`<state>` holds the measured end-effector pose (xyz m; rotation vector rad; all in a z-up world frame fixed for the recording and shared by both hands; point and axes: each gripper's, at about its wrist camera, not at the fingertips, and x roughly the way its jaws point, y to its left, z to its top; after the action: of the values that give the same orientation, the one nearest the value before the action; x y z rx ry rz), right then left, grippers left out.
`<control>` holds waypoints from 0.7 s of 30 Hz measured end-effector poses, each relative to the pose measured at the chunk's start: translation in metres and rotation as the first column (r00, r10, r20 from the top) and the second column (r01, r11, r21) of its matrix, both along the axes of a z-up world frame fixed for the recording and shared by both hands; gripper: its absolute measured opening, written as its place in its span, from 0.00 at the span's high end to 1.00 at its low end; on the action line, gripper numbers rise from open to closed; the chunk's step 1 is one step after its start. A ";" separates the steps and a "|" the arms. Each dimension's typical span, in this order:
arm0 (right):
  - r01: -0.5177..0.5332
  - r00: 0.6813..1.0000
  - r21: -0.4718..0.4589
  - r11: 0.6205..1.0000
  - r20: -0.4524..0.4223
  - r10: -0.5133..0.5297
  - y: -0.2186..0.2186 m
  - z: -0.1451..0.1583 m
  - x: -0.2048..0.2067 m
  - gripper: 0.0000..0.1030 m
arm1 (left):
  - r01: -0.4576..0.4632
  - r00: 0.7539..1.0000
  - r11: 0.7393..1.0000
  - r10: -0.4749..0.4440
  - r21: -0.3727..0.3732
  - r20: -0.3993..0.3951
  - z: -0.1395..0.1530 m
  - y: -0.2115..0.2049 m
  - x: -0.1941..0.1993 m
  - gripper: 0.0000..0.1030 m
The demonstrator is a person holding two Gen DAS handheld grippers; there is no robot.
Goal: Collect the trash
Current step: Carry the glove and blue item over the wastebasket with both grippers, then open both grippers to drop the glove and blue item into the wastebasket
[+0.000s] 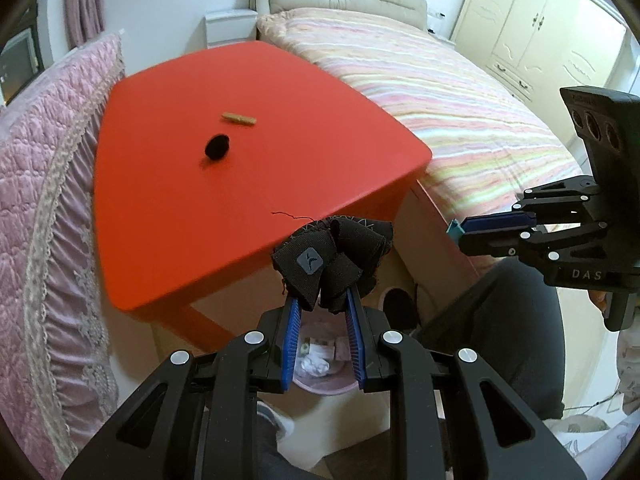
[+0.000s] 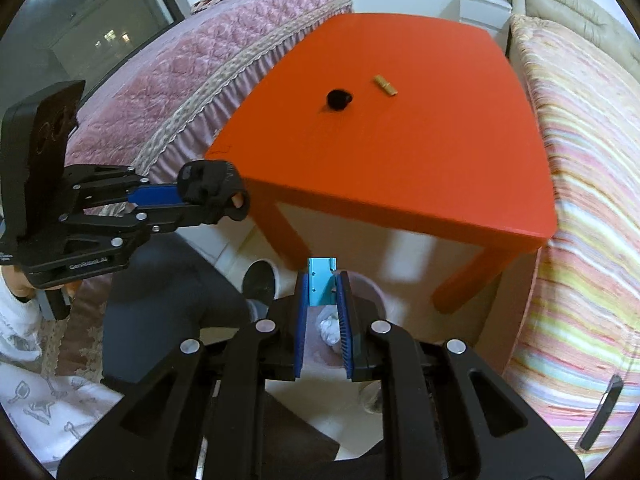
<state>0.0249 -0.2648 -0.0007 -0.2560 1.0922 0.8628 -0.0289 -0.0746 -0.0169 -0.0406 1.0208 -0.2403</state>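
Observation:
My left gripper (image 1: 322,300) is shut on a crumpled black fabric band (image 1: 332,256) and holds it off the near edge of the red table (image 1: 240,184), above a pink trash bin (image 1: 320,376) with paper scraps inside. It also shows in the right wrist view (image 2: 240,200). My right gripper (image 2: 322,284) is shut on a small teal box (image 2: 320,282), above the same bin (image 2: 372,292); it shows in the left wrist view (image 1: 456,236). On the table lie a black round piece (image 1: 217,146) and a tan stick-like piece (image 1: 239,119).
A striped bed (image 1: 440,92) borders the table on the right and a pink quilted bed (image 1: 44,160) on the left. A white nightstand (image 1: 230,28) stands behind. A person's dark-trousered legs (image 1: 512,320) are beside the bin. A phone (image 2: 602,412) lies on the striped bed.

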 end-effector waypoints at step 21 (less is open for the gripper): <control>-0.009 0.998 0.011 1.000 -0.061 0.009 0.003 -0.023 -0.006 0.85 | 0.035 0.998 0.999 -0.036 -0.028 -0.058 -0.019 -0.009 -0.005 0.61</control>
<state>0.0189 -0.2620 -0.0233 -0.2267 1.1436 0.8892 -0.0339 -0.0836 -0.0356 -0.0539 1.0769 -0.2867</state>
